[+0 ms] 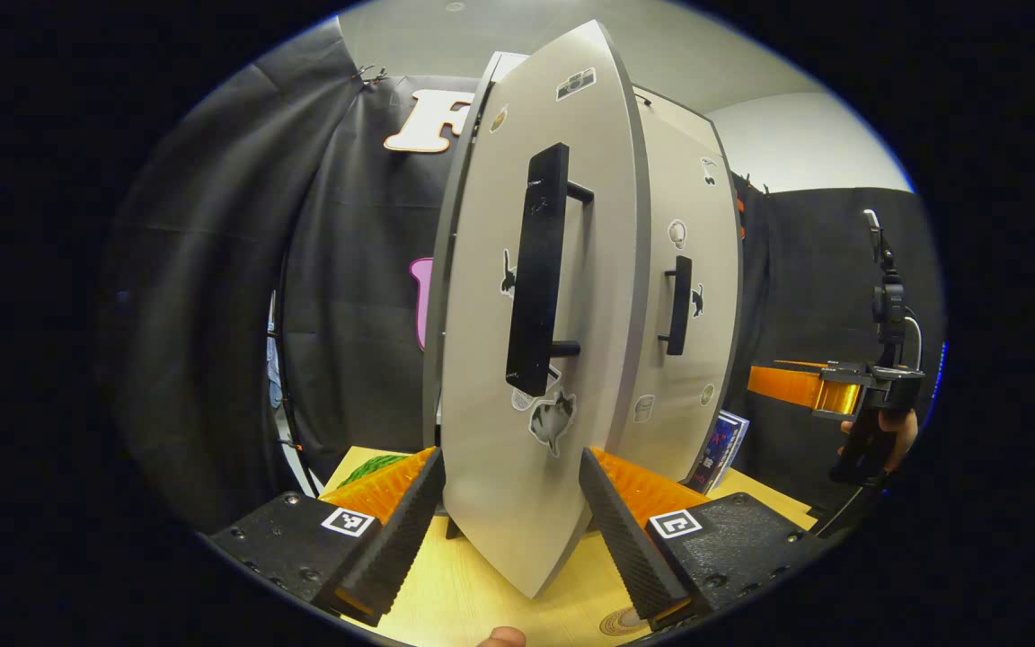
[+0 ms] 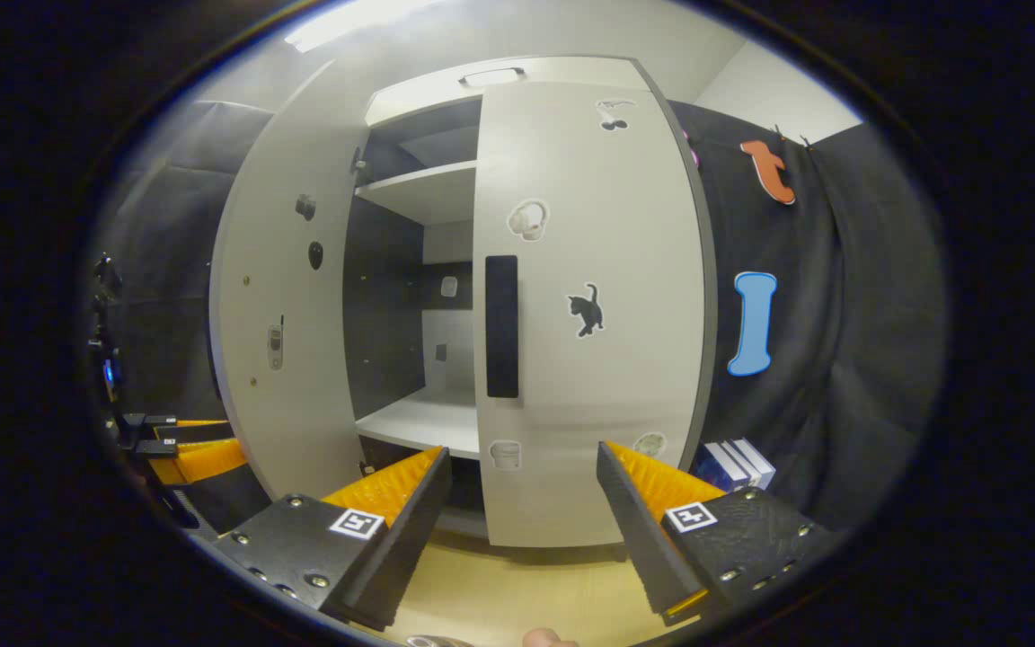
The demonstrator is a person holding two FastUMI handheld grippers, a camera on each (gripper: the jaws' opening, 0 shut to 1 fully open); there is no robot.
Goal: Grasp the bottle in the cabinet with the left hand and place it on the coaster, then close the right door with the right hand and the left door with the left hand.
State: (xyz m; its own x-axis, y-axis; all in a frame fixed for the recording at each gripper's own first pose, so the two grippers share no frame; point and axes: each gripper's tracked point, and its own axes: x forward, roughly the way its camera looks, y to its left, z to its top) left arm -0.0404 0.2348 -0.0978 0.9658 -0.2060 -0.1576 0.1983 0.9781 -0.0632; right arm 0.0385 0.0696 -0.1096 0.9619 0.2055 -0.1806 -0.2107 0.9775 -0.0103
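On the yellow worktop (image 1: 473,584) stands the grey cabinet (image 2: 517,90). Its left door (image 1: 535,359) sticks out, edge-on, right in front of the left gripper (image 1: 510,512), between its wide jaws, but I cannot tell if they touch it. The right door (image 2: 589,314) is shut or nearly shut, and the right gripper (image 2: 525,508) hangs just before it with jaws wide and nothing in them. A round coaster (image 1: 623,620) peeks out at the bottom of the left gripper view. I cannot tell where the bottle is.
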